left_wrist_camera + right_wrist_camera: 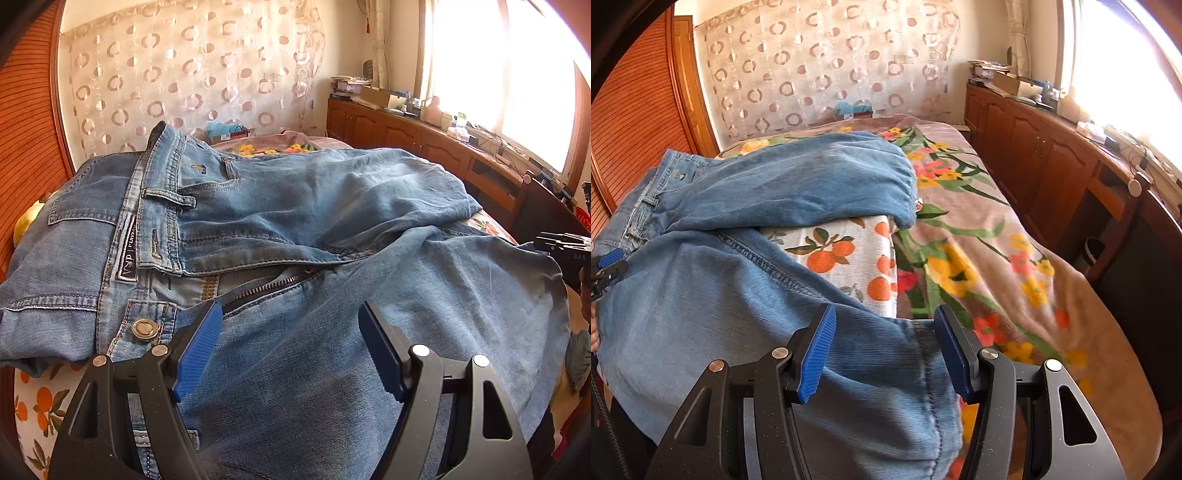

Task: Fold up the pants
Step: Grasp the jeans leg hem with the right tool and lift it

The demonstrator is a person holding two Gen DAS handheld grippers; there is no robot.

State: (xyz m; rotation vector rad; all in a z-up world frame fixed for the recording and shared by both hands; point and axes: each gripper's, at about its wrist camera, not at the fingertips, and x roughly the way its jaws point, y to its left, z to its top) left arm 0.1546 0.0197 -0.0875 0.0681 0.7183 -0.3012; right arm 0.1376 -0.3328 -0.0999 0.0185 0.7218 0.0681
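Faded blue denim jeans [332,229] sprawl on the floral bed [1015,266], legs splayed apart. My right gripper [884,354] straddles the near leg's hem unclamped; closing off-centre could drop it. My left gripper [290,347] gapes above the zipper [273,284], which could snag.

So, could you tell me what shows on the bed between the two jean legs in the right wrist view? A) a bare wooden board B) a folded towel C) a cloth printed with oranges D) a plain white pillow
C: the orange-print cloth lies between the legs of the jeans.
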